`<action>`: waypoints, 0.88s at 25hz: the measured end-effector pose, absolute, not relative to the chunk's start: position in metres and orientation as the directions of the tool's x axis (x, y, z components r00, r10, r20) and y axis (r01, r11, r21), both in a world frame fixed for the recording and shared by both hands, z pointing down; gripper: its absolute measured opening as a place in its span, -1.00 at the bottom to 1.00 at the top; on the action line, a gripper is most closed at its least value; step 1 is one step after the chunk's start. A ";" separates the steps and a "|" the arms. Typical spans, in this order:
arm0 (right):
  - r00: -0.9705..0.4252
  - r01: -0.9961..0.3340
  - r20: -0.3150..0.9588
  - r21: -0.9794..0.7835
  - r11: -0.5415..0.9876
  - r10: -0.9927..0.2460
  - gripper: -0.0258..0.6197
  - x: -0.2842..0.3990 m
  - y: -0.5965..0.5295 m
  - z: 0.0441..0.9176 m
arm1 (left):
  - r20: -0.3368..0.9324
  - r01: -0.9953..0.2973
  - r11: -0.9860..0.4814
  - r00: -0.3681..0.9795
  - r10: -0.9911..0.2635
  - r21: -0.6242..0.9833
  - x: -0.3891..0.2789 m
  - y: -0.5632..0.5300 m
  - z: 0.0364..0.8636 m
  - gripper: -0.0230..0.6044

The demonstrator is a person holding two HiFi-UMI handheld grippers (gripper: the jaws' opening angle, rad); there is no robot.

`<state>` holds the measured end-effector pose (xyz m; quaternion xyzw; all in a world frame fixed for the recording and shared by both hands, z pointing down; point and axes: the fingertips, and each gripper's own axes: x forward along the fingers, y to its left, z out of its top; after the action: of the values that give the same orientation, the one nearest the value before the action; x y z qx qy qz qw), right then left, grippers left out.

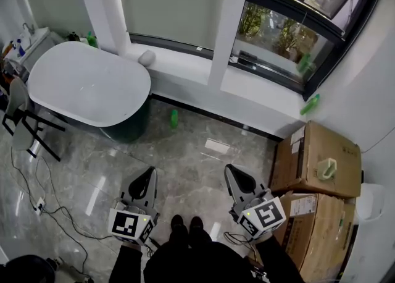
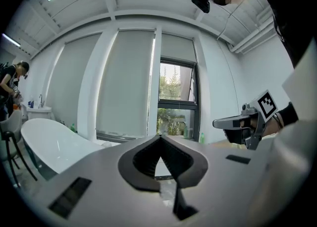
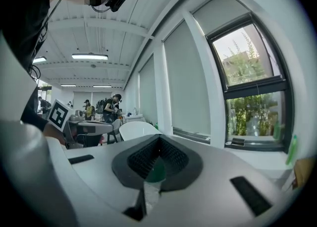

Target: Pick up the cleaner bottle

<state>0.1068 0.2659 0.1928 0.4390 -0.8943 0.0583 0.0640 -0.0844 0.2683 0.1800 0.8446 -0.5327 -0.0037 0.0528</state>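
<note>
A small green cleaner bottle (image 1: 174,118) stands upright on the marble floor below the window sill, beside the dark base of the white table. Both grippers are held low in front of the person, well short of the bottle. My left gripper (image 1: 152,170) is shut, its jaws meeting in a point (image 2: 159,137) with nothing between them. My right gripper (image 1: 229,168) is also shut and empty (image 3: 158,138). In the right gripper view the green bottle (image 3: 157,170) shows through the gap under the jaws, far off. It is hidden in the left gripper view.
A white oval table (image 1: 86,81) and chairs (image 1: 24,124) stand at left. Cardboard boxes (image 1: 321,158) are stacked at right. Cables (image 1: 37,204) lie on the floor at lower left. Another green bottle (image 1: 310,104) leans on the sill at right. People (image 3: 111,106) stand far back.
</note>
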 end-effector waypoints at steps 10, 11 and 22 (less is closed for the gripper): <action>-0.622 -0.782 0.167 -0.084 0.618 -0.765 -0.92 0.114 0.265 0.197 | 0.065 -0.902 -0.419 0.426 -0.902 0.104 -0.079 0.270 0.185 -0.91; -0.623 -0.781 0.164 -0.086 0.618 -0.765 -0.91 0.115 0.266 0.197 | 0.065 -0.902 -0.418 0.426 -0.902 0.103 -0.078 0.269 0.184 -0.91; -0.613 -0.790 0.151 -0.097 0.606 -0.776 -0.91 0.145 0.268 0.194 | 0.050 -0.903 -0.422 0.426 -0.903 0.075 -0.055 0.267 0.177 -0.91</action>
<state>0.1449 0.2683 0.1943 0.4374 -0.8948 0.0770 0.0465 -0.0553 0.2671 0.1765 0.8433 -0.5356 0.0009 0.0449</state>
